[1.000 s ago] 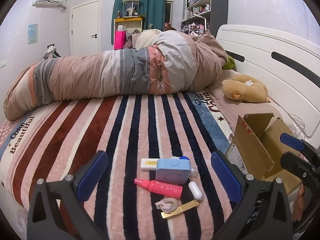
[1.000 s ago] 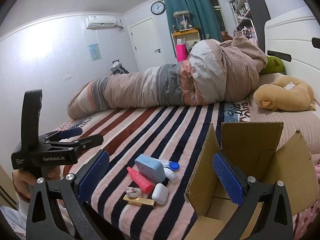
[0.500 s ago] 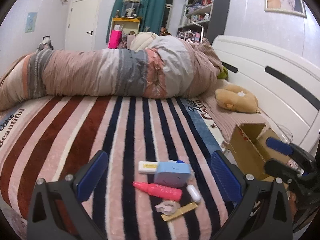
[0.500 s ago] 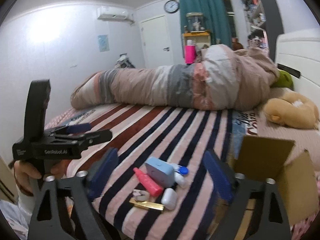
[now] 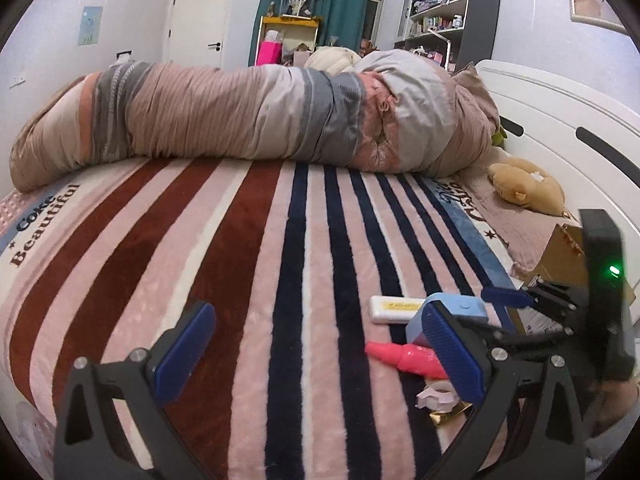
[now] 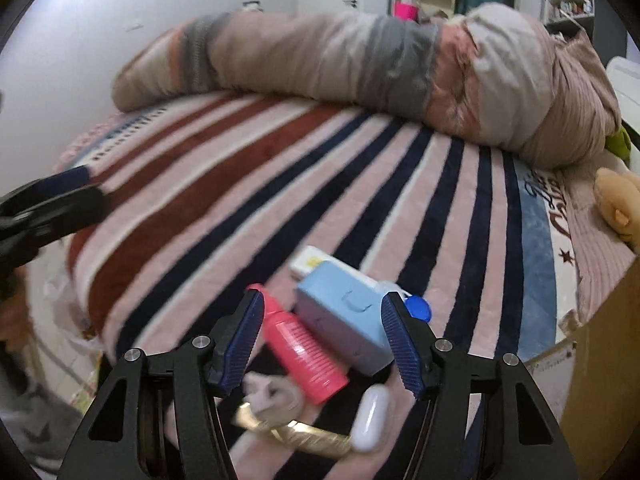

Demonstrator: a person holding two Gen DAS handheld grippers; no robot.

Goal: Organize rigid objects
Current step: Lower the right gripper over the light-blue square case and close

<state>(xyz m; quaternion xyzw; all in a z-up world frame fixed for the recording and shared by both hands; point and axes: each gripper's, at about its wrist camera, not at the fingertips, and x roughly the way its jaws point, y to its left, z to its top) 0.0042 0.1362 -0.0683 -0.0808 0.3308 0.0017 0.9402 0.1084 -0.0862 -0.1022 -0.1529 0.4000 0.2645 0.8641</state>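
A cluster of small items lies on the striped blanket near the bed's front edge: a light blue box [image 6: 344, 312], a pink bottle [image 6: 304, 356], a white earbud case [image 6: 370, 418], a gold bar [image 6: 296, 434], a pale clip [image 6: 272, 394], a white tube [image 5: 396, 307] and a blue cap [image 6: 418, 308]. My right gripper [image 6: 324, 344] is open, low over the cluster, its fingers either side of the pink bottle and blue box. It also shows in the left wrist view [image 5: 520, 300]. My left gripper [image 5: 316, 356] is open and empty, left of the cluster.
An open cardboard box [image 6: 600, 368] stands at the right, also in the left wrist view [image 5: 560, 256]. A rolled duvet [image 5: 260, 116] lies across the bed's far side. A plush toy [image 5: 528, 192] rests by the white headboard [image 5: 568, 120].
My right gripper has swung left from over the cardboard box and dropped close over the cluster, its jaws narrower. My left gripper has shifted left, so the items now sit at its right.
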